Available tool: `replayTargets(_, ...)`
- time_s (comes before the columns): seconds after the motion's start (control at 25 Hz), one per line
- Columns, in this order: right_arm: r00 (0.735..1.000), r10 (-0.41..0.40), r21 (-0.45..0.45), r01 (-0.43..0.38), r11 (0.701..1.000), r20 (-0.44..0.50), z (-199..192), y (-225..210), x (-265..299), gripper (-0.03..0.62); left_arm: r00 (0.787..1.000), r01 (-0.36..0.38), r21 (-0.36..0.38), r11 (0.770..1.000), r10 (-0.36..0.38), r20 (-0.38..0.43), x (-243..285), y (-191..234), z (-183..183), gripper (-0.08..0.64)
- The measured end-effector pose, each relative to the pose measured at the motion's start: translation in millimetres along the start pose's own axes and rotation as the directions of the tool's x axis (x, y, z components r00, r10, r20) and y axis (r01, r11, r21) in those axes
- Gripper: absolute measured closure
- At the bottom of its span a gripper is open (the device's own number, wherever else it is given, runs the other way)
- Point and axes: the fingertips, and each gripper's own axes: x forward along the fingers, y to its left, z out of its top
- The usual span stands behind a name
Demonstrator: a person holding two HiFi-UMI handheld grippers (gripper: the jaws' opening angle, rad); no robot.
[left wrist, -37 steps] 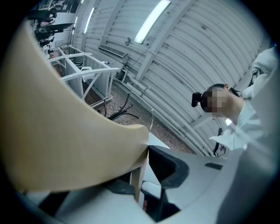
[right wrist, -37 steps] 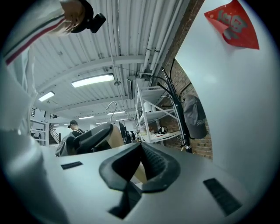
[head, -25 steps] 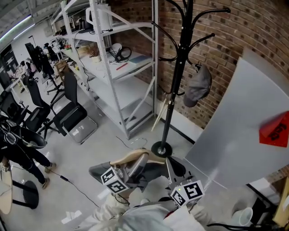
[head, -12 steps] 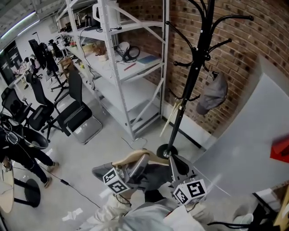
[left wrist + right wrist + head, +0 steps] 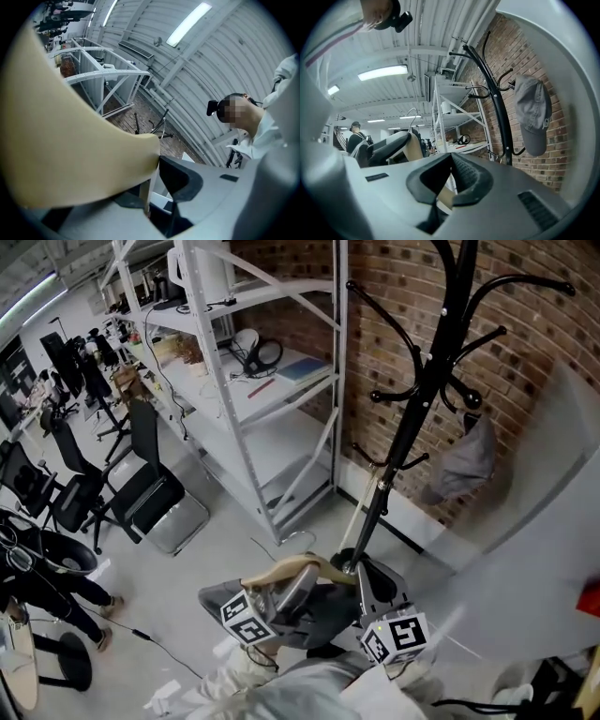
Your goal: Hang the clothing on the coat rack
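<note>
Tan hanger, draped with grey clothing, is clamped at 2 spots by left gripper and right gripper.

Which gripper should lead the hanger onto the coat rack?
Right, probably: both grip the hanger, but the right gripper sits nearer the coat rack and its view faces it; the left gripper is farther off.

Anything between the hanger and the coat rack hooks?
Nothing visible blocks the path from the hanger to the coat rack. A grey cap hangs on one hook; the upper hooks are bare.
</note>
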Motion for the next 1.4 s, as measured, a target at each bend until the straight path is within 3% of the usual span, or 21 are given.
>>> replayTargets(0.2,0.998,-0.060,-0.016,0.060,0.998,0.009,8,-26,34,0.568,0.999,0.035,-0.025,0.999,-0.036,-0.035,29,33,7,0.457)
replayTargets(0.52,0.995,-0.092,-0.044,0.093,0.995,0.032,22,-78,82,0.568,0.993,0.083,-0.075,0.994,-0.089,-0.074,78,84,5,0.457)
replayTargets(0.92,0.976,-0.210,-0.054,0.213,0.975,0.054,33,-118,99,0.568,0.974,0.174,-0.145,0.974,-0.192,-0.120,122,115,0,0.457)
replayTargets(1.08,0.954,-0.293,-0.058,0.297,0.953,0.059,39,-129,95,0.568,0.956,0.221,-0.203,0.954,-0.254,-0.149,136,119,-7,0.457)
replayTargets(1.24,0.910,-0.409,-0.052,0.413,0.909,0.070,45,-134,85,0.568,0.921,0.284,-0.286,0.915,-0.343,-0.183,148,118,-10,0.457)
replayTargets(1.4,0.878,-0.474,-0.049,0.478,0.877,0.074,47,-127,81,0.568,0.897,0.315,-0.334,0.888,-0.394,-0.200,148,116,-8,0.457)
